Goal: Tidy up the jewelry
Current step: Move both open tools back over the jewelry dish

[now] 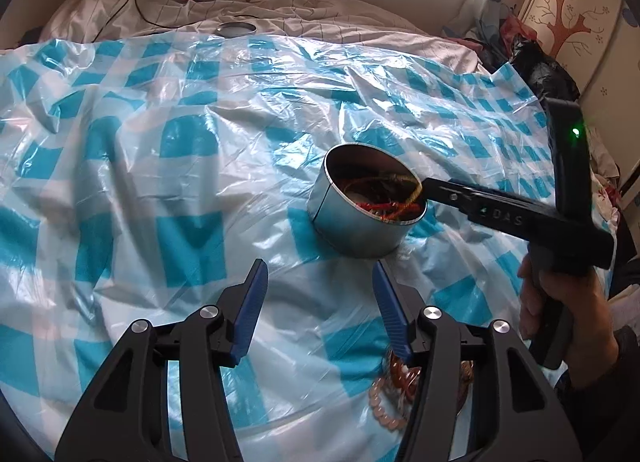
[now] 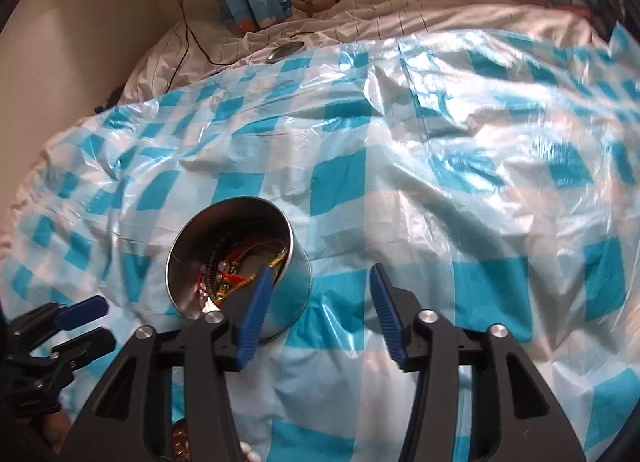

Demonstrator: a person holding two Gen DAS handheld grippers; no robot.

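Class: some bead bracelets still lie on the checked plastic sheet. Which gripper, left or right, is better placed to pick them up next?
Left, probably. The left gripper is open, empty, with the bead bracelets just beneath it. The right gripper is open at the tin's rim.

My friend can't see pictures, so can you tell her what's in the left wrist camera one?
A round metal tin holding tangled red and gold jewelry sits on a blue-and-white checked plastic sheet spread over a bed. The right gripper reaches to the tin's rim, while the open left gripper hovers in front, above beaded bracelets.
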